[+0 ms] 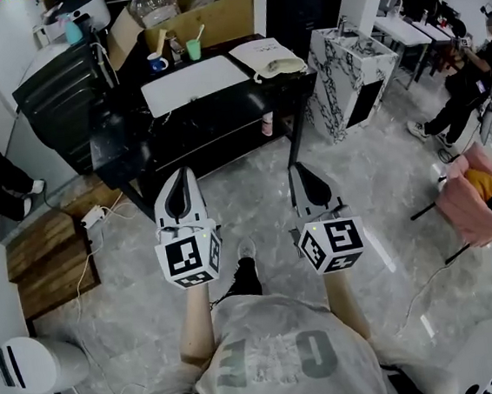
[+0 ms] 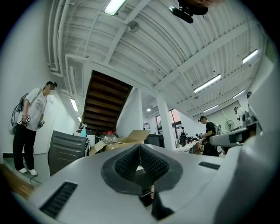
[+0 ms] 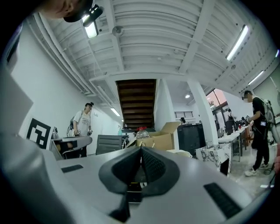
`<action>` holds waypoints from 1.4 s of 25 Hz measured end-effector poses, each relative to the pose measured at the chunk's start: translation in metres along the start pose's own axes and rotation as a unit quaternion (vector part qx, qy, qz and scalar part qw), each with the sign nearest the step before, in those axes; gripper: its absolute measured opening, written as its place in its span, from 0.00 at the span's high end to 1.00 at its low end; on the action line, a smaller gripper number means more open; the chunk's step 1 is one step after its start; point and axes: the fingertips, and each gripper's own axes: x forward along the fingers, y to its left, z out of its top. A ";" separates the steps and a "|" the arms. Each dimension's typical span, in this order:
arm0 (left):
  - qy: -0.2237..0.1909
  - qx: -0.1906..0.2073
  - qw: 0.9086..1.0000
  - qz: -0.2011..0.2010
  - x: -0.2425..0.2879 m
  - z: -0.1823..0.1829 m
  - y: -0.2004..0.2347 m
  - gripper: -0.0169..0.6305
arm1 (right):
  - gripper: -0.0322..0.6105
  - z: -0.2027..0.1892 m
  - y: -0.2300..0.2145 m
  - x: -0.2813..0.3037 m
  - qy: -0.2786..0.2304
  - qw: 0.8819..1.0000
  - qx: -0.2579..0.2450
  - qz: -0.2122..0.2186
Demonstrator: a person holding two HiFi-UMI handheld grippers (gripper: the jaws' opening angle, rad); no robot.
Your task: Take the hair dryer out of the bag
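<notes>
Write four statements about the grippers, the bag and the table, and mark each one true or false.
1. Both the left gripper and the right gripper have their jaws together with nothing between them. True.
2. The left gripper is inside the white bag. False: the bag lies on the black table, and both grippers are over the floor, short of the table.
3. An open cardboard box stands at the table's far side. True.
4. The blue mug stands on the floor. False: it stands on the table, beside a green cup.
</notes>
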 end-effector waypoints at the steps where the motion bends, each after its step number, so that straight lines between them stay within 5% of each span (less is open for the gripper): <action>1: 0.002 0.001 1.000 0.001 0.020 -0.003 0.005 0.93 | 0.90 -0.003 -0.008 0.017 0.007 1.000 -0.002 0.000; 16: 0.011 0.016 1.000 0.000 0.270 -0.032 0.083 0.93 | 0.90 -0.022 -0.077 0.285 0.056 0.998 -0.008 -0.004; 35: 0.051 0.002 0.999 0.016 0.341 -0.077 0.106 0.93 | 0.90 -0.049 -0.085 0.393 0.054 0.998 0.029 0.021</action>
